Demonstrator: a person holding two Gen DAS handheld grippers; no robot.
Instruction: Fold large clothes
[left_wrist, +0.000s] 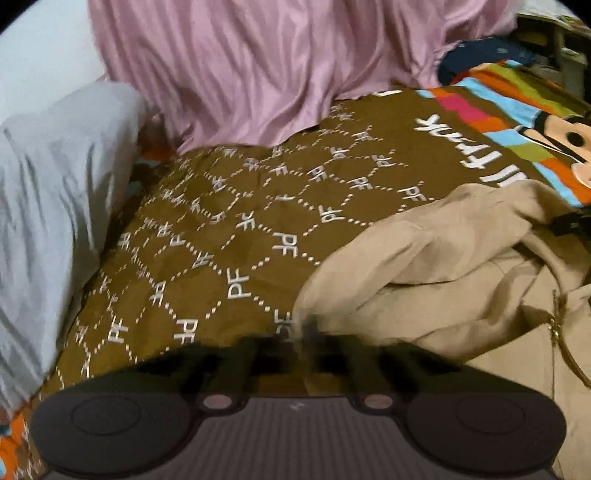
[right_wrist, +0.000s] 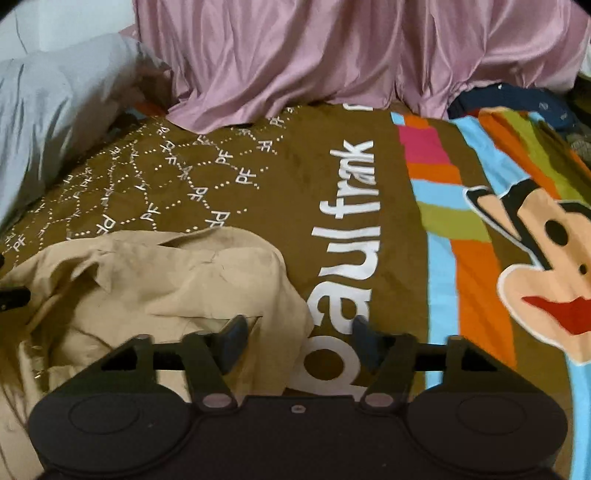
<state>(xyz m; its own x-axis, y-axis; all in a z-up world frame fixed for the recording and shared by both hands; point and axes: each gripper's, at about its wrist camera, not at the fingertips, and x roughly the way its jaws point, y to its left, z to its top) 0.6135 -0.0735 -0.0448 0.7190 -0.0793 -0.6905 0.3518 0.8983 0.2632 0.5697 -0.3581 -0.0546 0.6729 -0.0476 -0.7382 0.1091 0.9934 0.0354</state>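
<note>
A crumpled tan garment (left_wrist: 443, 266) with a gold zipper lies on a brown patterned blanket (left_wrist: 207, 236). In the left wrist view my left gripper (left_wrist: 308, 328) is blurred. Its fingertips meet at the garment's left edge and look shut on the cloth. In the right wrist view the garment (right_wrist: 155, 280) lies to the left. My right gripper (right_wrist: 300, 332) stands open over the garment's right edge. Its left finger (right_wrist: 236, 332) is above the cloth and its right finger (right_wrist: 364, 332) is above the blanket (right_wrist: 369, 240). The cloth edge lies loose between them.
Pink satin fabric (right_wrist: 332, 55) hangs along the back of the bed. Grey bedding (left_wrist: 48, 192) is piled at the left. The blanket's striped cartoon print (right_wrist: 535, 266) spreads to the right. A dark blue item (right_wrist: 517, 99) sits at the back right.
</note>
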